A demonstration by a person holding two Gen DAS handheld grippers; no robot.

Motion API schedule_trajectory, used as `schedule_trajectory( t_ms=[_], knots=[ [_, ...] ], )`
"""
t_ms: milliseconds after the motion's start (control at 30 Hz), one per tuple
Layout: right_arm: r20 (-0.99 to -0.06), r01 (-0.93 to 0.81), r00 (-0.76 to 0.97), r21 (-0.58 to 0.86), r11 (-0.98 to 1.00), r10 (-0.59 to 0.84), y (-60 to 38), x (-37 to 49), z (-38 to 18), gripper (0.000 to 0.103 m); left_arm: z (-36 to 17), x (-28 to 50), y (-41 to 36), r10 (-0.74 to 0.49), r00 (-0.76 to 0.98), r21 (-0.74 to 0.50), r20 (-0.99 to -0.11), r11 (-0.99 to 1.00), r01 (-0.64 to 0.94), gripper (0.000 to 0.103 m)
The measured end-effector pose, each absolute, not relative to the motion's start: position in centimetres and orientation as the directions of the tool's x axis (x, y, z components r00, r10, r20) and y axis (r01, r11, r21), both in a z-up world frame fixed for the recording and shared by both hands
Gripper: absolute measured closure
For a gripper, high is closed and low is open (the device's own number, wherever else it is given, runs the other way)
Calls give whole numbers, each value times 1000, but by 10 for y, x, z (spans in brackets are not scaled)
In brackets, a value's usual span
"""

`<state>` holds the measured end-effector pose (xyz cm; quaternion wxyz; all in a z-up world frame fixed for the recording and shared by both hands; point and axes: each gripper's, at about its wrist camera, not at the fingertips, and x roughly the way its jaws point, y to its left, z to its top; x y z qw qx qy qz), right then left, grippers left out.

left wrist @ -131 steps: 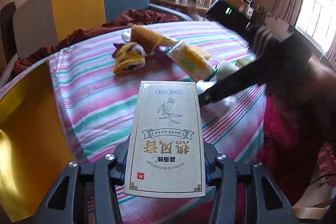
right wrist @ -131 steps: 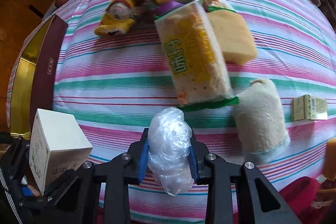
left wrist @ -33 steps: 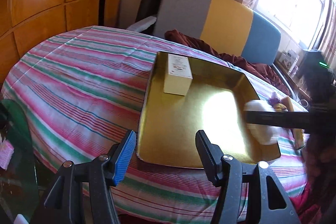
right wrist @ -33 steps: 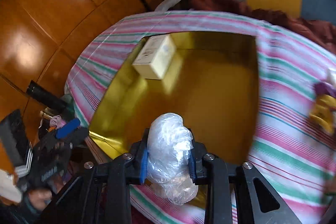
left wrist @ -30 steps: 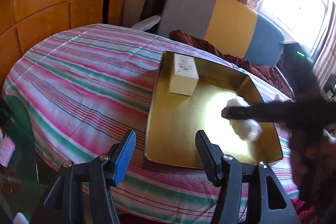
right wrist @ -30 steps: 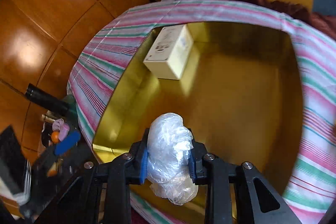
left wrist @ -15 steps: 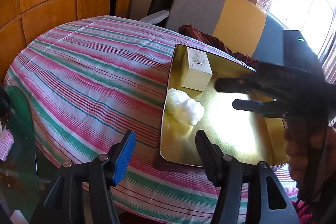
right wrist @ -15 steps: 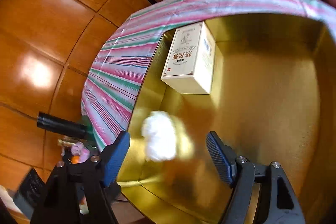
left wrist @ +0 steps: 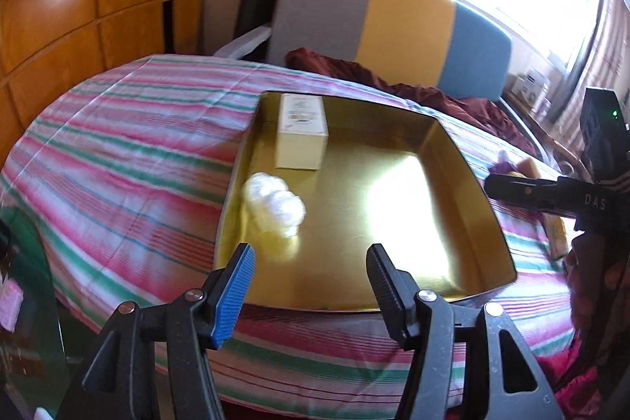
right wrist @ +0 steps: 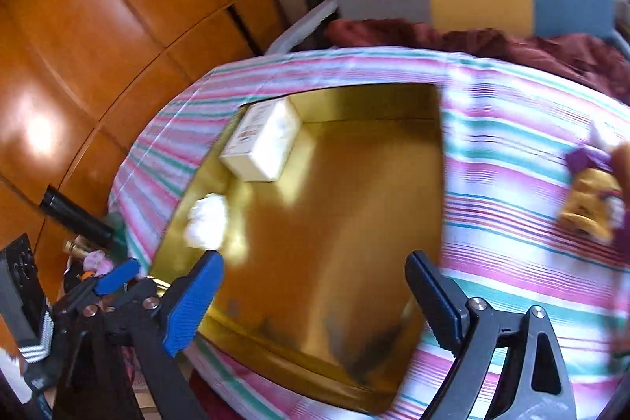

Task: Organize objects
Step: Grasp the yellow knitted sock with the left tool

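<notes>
A shiny gold tray lies on the striped tablecloth. Inside it, a cream box sits at the far left corner and a crumpled clear plastic bag lies by the left wall. My left gripper hovers open over the tray's near edge with nothing between its fingers. My right gripper is over the tray, its jaws opening wide and empty; its black body also shows at the right of the left wrist view.
Yellow and purple snack packets lie on the cloth right of the tray. A grey, yellow and blue chair with a dark red cloth stands behind the table. Wooden panels line the left side.
The right gripper let go of the plastic bag, which now lies in the tray, and pulled back to the right with its jaws spreading. The left gripper drifted slightly; its jaws stayed the same.
</notes>
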<state>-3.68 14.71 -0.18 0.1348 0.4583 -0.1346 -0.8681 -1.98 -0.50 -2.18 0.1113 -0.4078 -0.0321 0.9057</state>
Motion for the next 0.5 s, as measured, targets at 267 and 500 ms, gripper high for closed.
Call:
schedule_trajectory(
  t_ms=[267,500],
  knots=[
    [-763,-89,-617,314,-945,-195,262,1,7,9,-7,-18,41,293,-627,-121,-722,-946,-301,43],
    [-719,-368,-695,324,-872,27,392,35,14,6,10,-21,108,372,-581,-101,-724,-890,-444,43]
  ],
)
